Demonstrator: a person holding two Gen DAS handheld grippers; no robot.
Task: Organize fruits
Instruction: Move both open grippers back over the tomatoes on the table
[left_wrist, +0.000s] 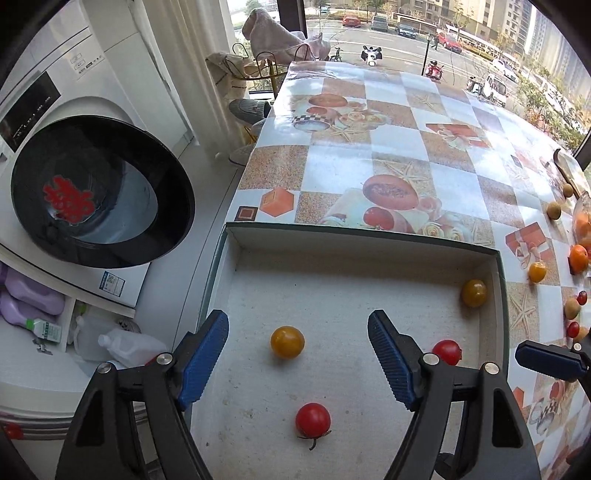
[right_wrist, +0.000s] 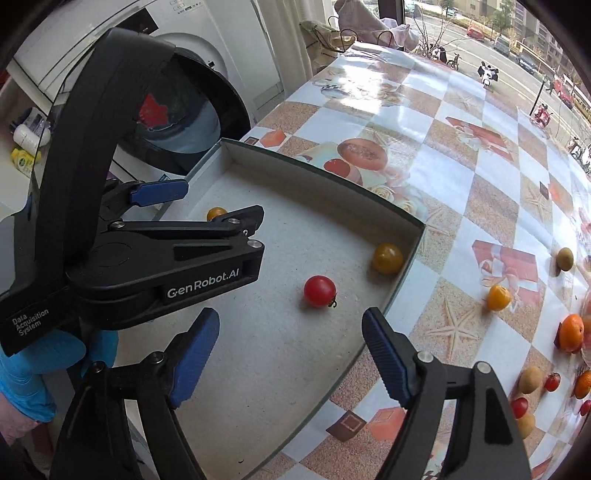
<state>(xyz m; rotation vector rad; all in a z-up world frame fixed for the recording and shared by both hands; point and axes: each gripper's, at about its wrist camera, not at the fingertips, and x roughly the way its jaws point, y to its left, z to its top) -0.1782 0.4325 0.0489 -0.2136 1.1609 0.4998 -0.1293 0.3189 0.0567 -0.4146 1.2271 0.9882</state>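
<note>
lying stem-down: red tomato (left_wrist: 313, 420)

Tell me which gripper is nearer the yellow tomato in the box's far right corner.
Probably right. The right gripper hangs open over the box's right side, the yellow tomato ahead of it. The left gripper, also open, sits further left over the box.

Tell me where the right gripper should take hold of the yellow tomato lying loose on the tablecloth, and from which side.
Grip the yellow tomato across its widest middle, coming straight down from above. It is round and sits alone on the flat tablecloth, apart from the box wall and the orange, so probably either finger has room. The right gripper is open and empty.
</note>
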